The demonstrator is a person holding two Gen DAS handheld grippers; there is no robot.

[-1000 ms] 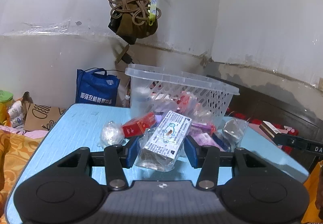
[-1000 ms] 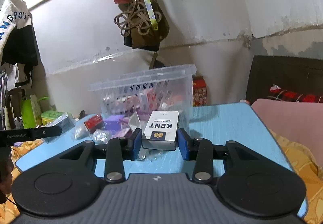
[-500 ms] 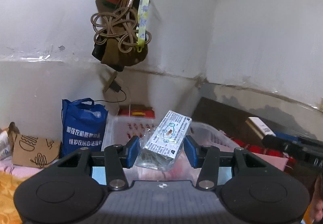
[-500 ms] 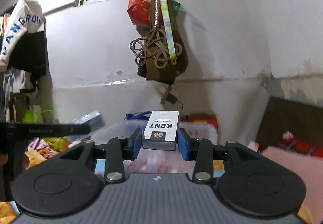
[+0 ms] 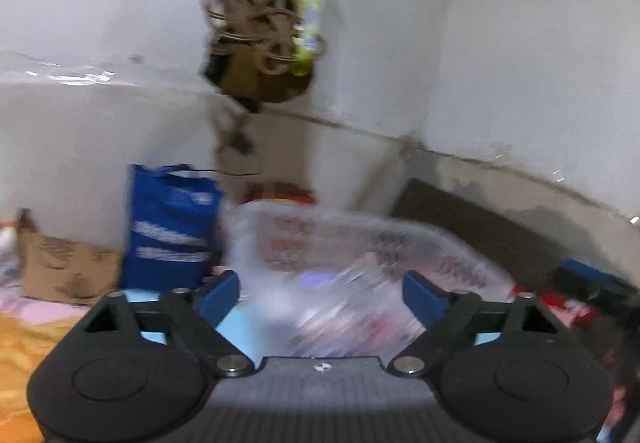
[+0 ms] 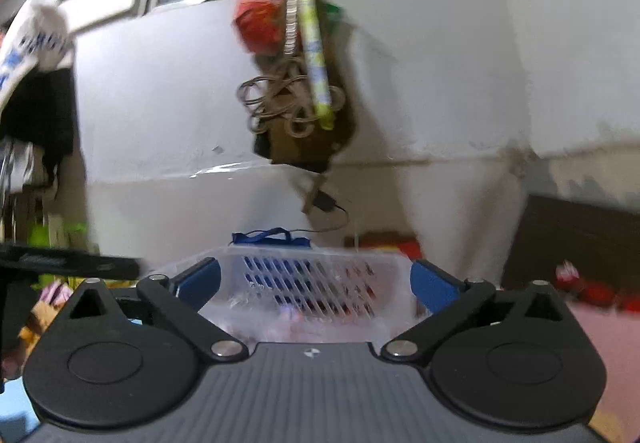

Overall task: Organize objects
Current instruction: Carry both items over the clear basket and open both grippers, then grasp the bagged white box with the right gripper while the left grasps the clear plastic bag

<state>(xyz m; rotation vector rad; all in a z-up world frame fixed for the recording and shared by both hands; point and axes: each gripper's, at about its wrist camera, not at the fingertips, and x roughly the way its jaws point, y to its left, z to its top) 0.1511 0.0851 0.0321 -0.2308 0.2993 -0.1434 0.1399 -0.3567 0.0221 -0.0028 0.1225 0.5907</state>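
A clear plastic basket (image 5: 360, 239) with slotted walls stands on the blue table and holds several blurred small packets. My left gripper (image 5: 320, 297) is open and empty, held above the basket's near side. The basket also shows in the right wrist view (image 6: 320, 275), right in front of my right gripper (image 6: 316, 285), which is open and empty above its rim. The wrapped white box and the KENT box are not visible between the fingers; the basket's contents are too blurred to name.
A blue shopping bag (image 5: 172, 227) and a cardboard box (image 5: 64, 267) stand left of the basket. Bags and coiled cord (image 6: 296, 103) hang on the wall behind. The left gripper's arm (image 6: 68, 263) crosses the left of the right wrist view. A dark headboard (image 5: 500, 239) is at right.
Both grippers opened over the basket and let go of their boxes: the left released the wrapped white box, the right the KENT box. Both views are blurred by motion.
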